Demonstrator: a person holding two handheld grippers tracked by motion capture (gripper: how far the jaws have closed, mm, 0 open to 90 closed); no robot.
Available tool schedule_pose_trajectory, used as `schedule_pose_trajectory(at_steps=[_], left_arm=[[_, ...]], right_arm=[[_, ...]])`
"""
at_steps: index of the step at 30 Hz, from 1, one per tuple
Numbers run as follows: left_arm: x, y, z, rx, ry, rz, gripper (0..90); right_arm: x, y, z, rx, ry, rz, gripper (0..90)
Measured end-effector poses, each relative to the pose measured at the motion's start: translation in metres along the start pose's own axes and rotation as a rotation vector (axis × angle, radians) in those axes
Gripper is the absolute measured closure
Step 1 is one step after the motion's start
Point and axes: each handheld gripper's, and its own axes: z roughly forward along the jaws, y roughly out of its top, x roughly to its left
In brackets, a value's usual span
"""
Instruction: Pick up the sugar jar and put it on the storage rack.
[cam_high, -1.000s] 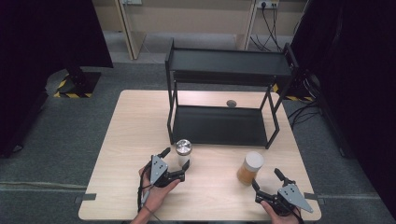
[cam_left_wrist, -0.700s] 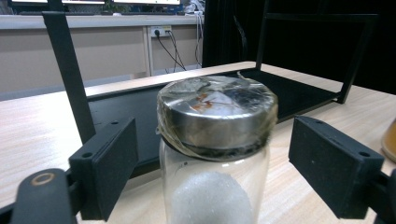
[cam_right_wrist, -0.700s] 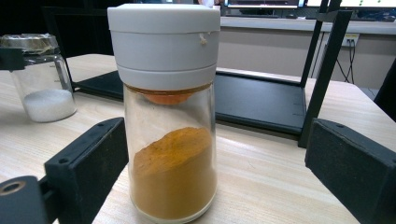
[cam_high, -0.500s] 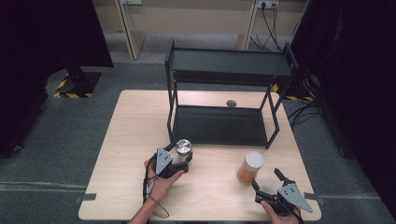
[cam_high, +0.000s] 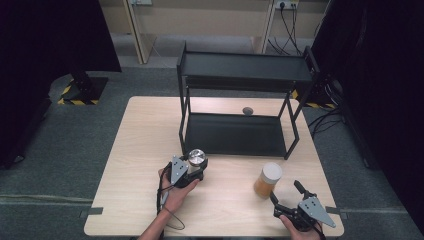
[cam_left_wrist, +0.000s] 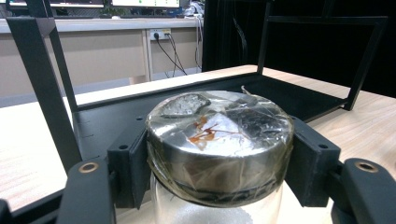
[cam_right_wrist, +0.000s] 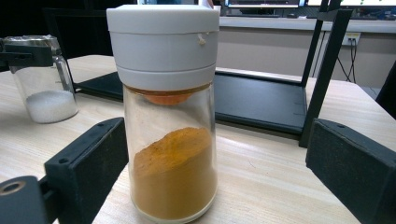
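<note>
A glass jar with a silver foil-wrapped lid stands on the table just in front of the black rack's left leg. My left gripper is shut on the jar, its pads pressed against both sides of the lid. White powder lies in the bottom of this jar. A white-capped jar of orange powder stands upright at the front right. My right gripper is open just behind it, and the jar stands ahead of the wide-apart jaws, untouched.
A black two-level metal rack occupies the far half of the wooden table. A small dark round object lies on the table behind the rack's lower shelf. Bare tabletop lies to the left and between the two jars.
My left gripper moved forward to the silver-lidded jar and shut on its lid. The right gripper and the orange jar stayed where they were.
</note>
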Motion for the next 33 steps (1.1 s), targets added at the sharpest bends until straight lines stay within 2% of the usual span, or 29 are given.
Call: schedule_pose_trajectory(at_steps=[7, 15, 33], left_arm=[[-0.001, 0.005, -0.004, -0.016, 0.002, 0.002, 34.0], [-0.003, 0.021, -0.015, -0.073, 0.006, 0.011, 34.2], [-0.004, 0.052, -0.019, -0.152, 0.028, 0.031, 34.4]], right_arm=[[0.000, 0.000, 0.000, 0.000, 0.001, -0.001, 5.9], [0.000, 0.000, 0.000, -0.002, 0.000, -0.004, 5.9], [0.001, -0.002, -0.001, -0.009, 0.001, -0.010, 5.7]])
